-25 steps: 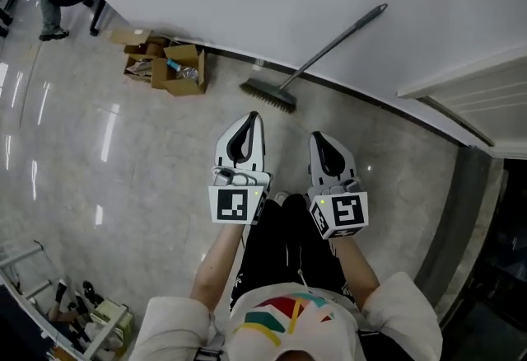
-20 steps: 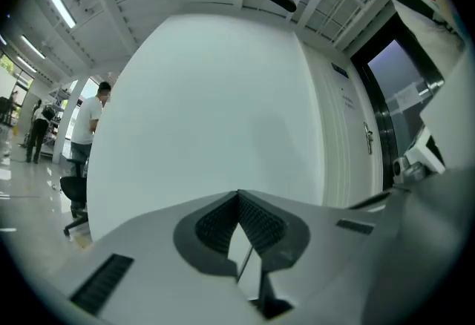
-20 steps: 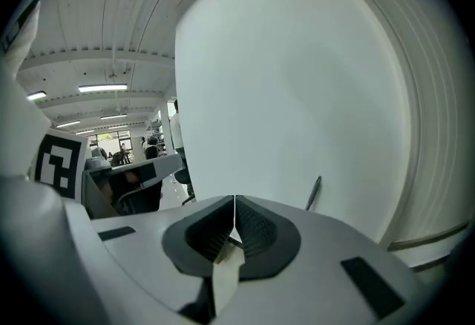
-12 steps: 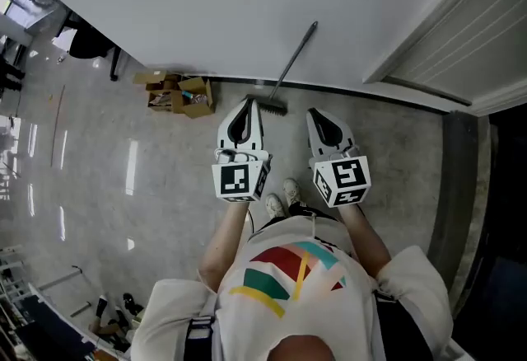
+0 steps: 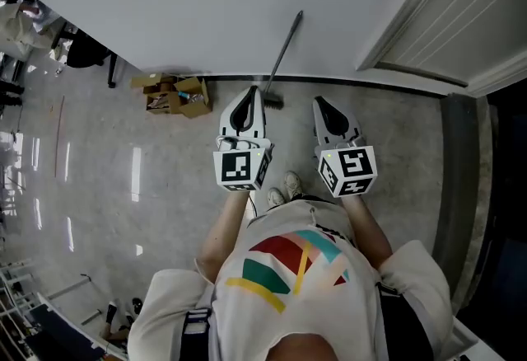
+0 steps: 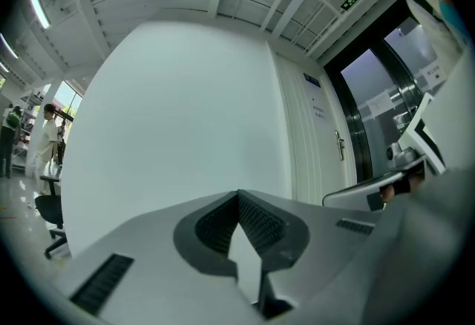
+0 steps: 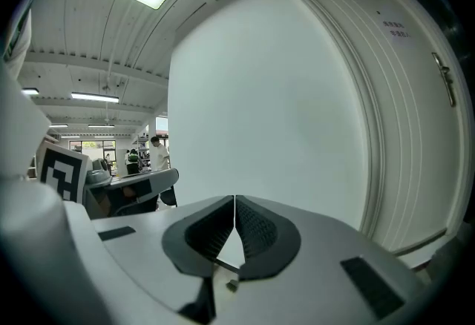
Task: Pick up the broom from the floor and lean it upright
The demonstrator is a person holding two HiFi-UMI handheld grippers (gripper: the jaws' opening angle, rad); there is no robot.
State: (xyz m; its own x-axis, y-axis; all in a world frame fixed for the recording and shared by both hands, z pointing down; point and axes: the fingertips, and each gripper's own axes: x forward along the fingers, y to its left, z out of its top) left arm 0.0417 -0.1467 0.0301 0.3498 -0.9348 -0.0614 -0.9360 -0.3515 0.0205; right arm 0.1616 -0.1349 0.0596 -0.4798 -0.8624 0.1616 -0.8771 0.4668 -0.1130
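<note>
The broom (image 5: 284,50) leans upright against the white wall, its grey handle rising to the upper right and its brush head (image 5: 272,100) on the floor, partly hidden behind my left gripper. My left gripper (image 5: 250,96) is shut and holds nothing, just in front of the brush head. My right gripper (image 5: 319,104) is shut and empty too, a little to the right of the broom. Both gripper views face the bare white wall, and in them the left gripper (image 6: 238,196) and right gripper (image 7: 234,201) show their tips meeting.
Open cardboard boxes (image 5: 174,94) sit by the wall at the left. A white door (image 5: 461,30) and a dark doorway (image 5: 506,186) are at the right. The person's shoes (image 5: 282,190) stand on the marble floor below the grippers. An office chair (image 5: 86,50) is at far left.
Both grippers rose as the person stood up, and the view swung up the wall. The broom stays leaning there, now looking more upright and closer to the left gripper.
</note>
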